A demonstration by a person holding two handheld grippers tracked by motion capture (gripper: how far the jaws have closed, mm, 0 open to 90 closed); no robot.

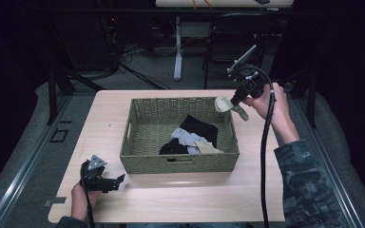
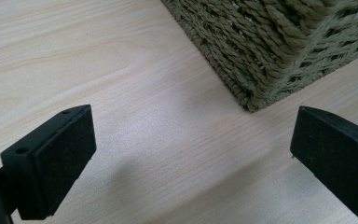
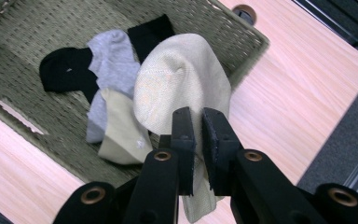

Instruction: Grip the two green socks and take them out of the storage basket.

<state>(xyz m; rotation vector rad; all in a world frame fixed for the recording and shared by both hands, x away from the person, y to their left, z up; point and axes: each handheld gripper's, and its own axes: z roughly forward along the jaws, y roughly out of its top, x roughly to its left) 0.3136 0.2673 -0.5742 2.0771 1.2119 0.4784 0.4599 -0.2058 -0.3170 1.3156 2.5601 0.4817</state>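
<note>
A woven green basket (image 1: 138, 142) stands mid-table and holds black socks (image 1: 199, 126), a grey sock (image 1: 186, 137) and a beige sock (image 1: 209, 148). My right gripper (image 1: 235, 100) is raised over the basket's far right corner, shut on another beige sock (image 1: 224, 104) that hangs from its jaws. In the right gripper view that sock (image 3: 182, 79) drapes over the basket (image 3: 23, 60), pinched by the right gripper (image 3: 198, 128). My left gripper (image 1: 120, 180) rests low near the basket's front left corner (image 2: 256, 93), with the left gripper (image 2: 191, 140) open over bare wood.
The light wooden table (image 1: 180, 199) has free room in front of the basket and at both sides. Chairs and desk legs (image 1: 177, 47) stand on the dark floor beyond the far edge. A round grommet hole (image 3: 245, 11) sits in the tabletop beside the basket.
</note>
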